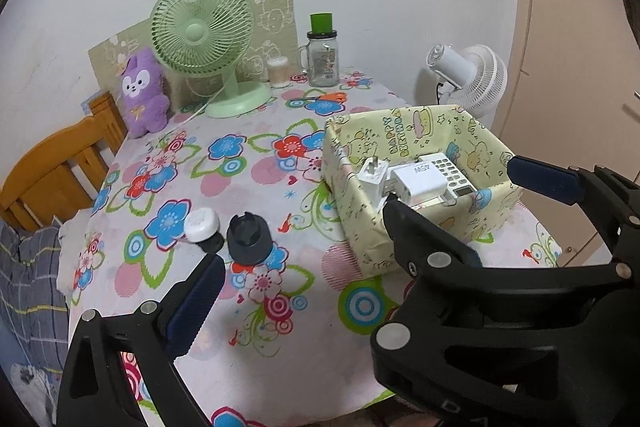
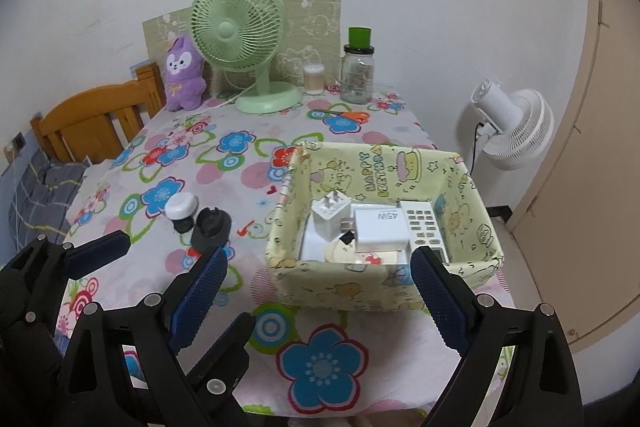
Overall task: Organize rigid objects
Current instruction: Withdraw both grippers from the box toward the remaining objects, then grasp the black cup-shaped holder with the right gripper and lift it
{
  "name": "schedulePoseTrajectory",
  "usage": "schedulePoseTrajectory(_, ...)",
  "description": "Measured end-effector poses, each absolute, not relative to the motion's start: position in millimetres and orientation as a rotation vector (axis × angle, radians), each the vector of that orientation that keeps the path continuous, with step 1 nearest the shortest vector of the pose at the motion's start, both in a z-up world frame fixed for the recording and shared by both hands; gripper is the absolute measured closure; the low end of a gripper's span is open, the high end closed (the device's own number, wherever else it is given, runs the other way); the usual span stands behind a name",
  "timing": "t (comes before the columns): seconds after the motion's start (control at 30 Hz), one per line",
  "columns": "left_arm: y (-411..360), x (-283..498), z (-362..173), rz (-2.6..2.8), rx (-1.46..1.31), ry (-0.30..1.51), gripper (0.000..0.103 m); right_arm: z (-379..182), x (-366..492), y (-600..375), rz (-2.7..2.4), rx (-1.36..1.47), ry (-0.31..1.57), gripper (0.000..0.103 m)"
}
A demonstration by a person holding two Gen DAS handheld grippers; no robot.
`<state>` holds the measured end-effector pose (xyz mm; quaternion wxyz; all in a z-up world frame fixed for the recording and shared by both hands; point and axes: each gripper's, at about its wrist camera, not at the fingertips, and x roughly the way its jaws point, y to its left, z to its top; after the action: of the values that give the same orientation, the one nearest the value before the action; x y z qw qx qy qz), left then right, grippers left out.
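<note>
I read both tools as spread wide with nothing between the pads: my left gripper [image 2: 132, 267] sits low at the near left of the table, my right gripper [image 2: 320, 291] hangs at the near edge of the yellow box [image 2: 384, 283], one finger over its front wall, not touching the contents as far as I can tell. Task items: inside the box lie a white charger [image 2: 380, 225] marked 45W, flat; a smaller white plug adapter [image 2: 330, 215] just beside it on the left, prongs up; and a white keypad device [image 2: 424, 227] touching the charger's right side. Something round and pale lies under them, too hidden to identify. Still out on the cloth, well left of the box: a round white cap-like piece [image 2: 182, 207] and a black round part [image 2: 210, 227], side by side, near the left gripper's fingertips. Surface is a table under a floral tablecloth [image 2: 320, 367], white wall behind. Along the back edge: green desk fan [image 2: 240, 31], purple plush toy [image 2: 184, 75], a glass jar with a green lid [image 2: 358, 67], a small cotton-swab tub [image 2: 314, 79], orange-handled scissors [image 2: 352, 115]. A white fan [image 2: 516, 123] stands off the table's right, a wooden chair [image 2: 88, 119] at the left. Path between loose pieces and box looks unobstructed.
</note>
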<state>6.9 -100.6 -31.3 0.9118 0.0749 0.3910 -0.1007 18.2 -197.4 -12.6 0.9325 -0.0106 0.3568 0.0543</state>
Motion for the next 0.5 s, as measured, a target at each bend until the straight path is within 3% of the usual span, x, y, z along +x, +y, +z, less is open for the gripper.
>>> schedulePoseTrajectory(0.5, -57.2, 5.3, -46.7, -0.147, 0.136, 0.837, 0.002, -23.9, 16.5, -154.7, 0.191, -0.056, 0.739, 0.008)
